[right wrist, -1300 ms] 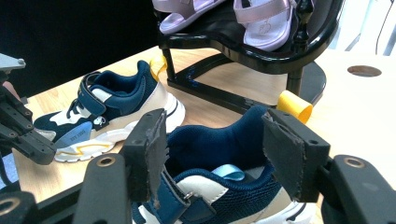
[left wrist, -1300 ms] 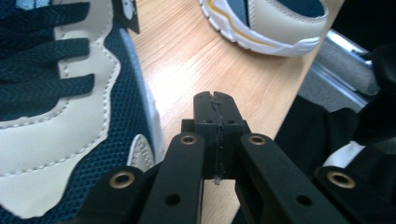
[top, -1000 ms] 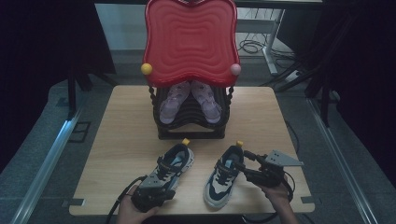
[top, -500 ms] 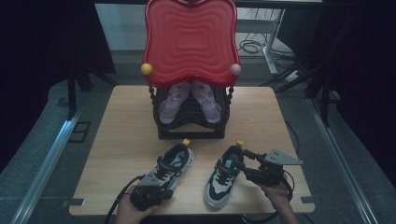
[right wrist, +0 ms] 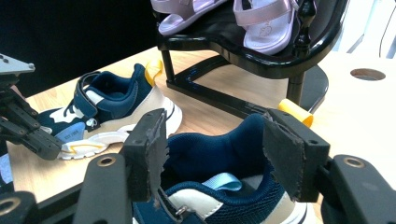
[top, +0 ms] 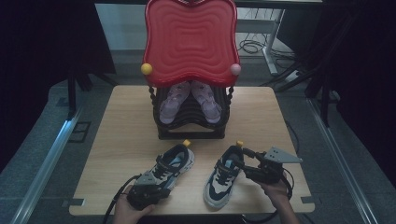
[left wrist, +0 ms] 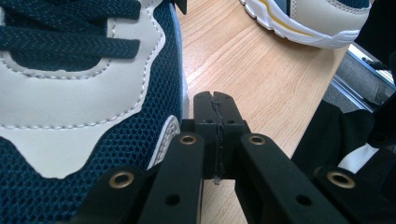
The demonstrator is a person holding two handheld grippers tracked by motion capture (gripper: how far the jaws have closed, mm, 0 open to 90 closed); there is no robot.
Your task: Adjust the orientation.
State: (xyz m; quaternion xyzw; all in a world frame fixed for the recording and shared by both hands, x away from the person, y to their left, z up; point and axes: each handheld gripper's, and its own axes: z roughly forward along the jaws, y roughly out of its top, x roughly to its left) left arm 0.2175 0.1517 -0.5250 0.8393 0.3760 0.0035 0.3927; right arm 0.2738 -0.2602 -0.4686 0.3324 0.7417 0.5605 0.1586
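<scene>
Two sneakers sit at the table's near edge. Right gripper has open jaws straddling the right sneaker heel (not squeezing yet); left gripper is closed, empty, beside the left sneaker. Next up, probably: close and lift.

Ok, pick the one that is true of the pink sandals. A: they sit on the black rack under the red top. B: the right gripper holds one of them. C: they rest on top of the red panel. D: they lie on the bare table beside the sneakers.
A: the pink sandals sit side by side on the black rack, beneath the red top, behind the two sneakers.
</scene>
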